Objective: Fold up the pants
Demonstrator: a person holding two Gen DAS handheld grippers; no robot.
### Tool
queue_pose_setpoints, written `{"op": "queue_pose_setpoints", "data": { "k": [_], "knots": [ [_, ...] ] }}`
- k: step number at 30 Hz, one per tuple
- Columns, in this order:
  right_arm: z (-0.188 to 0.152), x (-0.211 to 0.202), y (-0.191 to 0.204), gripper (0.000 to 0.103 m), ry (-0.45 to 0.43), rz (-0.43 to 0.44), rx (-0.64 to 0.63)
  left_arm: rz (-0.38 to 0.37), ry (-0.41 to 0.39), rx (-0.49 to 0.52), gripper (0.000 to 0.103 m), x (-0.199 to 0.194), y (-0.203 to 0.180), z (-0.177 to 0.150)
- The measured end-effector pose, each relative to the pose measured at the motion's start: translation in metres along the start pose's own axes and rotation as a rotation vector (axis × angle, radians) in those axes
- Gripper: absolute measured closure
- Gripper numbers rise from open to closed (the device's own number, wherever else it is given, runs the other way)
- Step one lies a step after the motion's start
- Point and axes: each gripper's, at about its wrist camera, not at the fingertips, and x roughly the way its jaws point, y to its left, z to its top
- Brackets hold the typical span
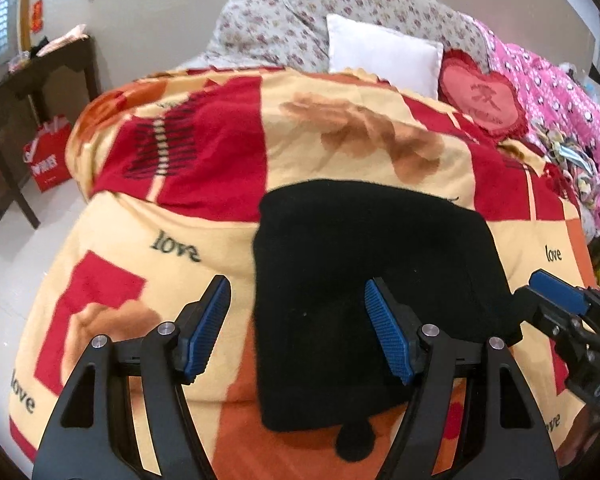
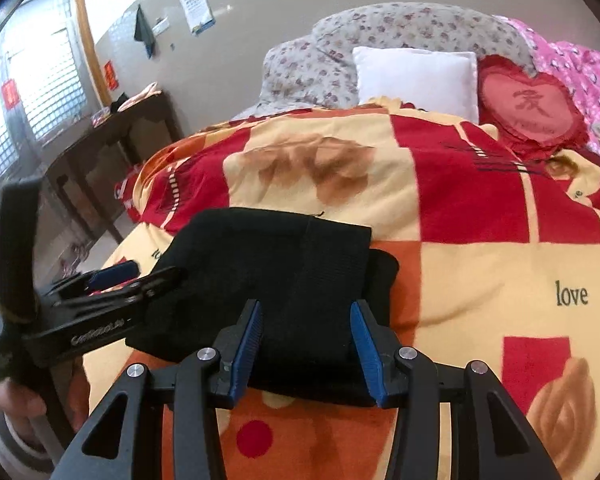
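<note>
Black pants (image 1: 364, 280) lie folded into a compact rectangle on the red, orange and cream blanket (image 1: 172, 224); they also show in the right wrist view (image 2: 276, 276). My left gripper (image 1: 298, 300) is open and empty, held above the pants' left edge. My right gripper (image 2: 306, 322) is open and empty, just above the pants' near right end. The right gripper shows at the right edge of the left wrist view (image 1: 556, 300); the left gripper shows at the left of the right wrist view (image 2: 140, 276).
Pillows sit at the bed's head: floral (image 1: 340, 12), white (image 1: 380, 52), red heart-shaped (image 1: 484, 100). A pink quilt (image 1: 556, 88) lies along the right side. A dark wooden table (image 1: 28, 92) and a red bag (image 1: 50, 156) stand left of the bed.
</note>
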Motion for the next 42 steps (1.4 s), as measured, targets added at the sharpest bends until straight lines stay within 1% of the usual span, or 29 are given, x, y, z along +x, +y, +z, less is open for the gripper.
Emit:
{"op": "queue_pose_setpoints", "data": {
  "k": [2,5,9,13,17,25,32,42],
  "knots": [
    [0.001,0.000,-0.001,0.058,0.008,-0.005,0.024,0.027,-0.023,0.011,0.033,-0.009,-0.001,-0.004],
    [0.000,-0.004,-0.002,0.058,-0.001,-0.017,0.039,0.027,-0.021,0.017,0.033,-0.016,0.000,-0.008],
    [-0.002,-0.009,0.001,0.058,-0.015,-0.010,0.041,0.050,-0.040,0.009,0.033,-0.027,0.002,-0.016],
    [-0.005,-0.014,0.006,0.058,-0.021,-0.009,0.033,0.069,-0.060,0.022,0.033,-0.038,0.000,-0.023],
    [-0.007,-0.015,0.010,0.058,-0.020,-0.011,0.017,0.064,-0.081,0.017,0.033,-0.046,-0.001,-0.026],
    [-0.011,-0.013,0.018,0.058,-0.007,-0.016,-0.002,0.076,-0.086,0.021,0.033,-0.052,-0.001,-0.030],
    [-0.011,-0.011,0.016,0.056,0.007,-0.042,-0.010,0.075,-0.076,0.021,0.033,-0.051,-0.001,-0.035],
    [-0.013,-0.010,0.019,0.056,0.024,-0.047,-0.021,0.102,-0.079,0.037,0.033,-0.052,-0.007,-0.036]
  ]
}}
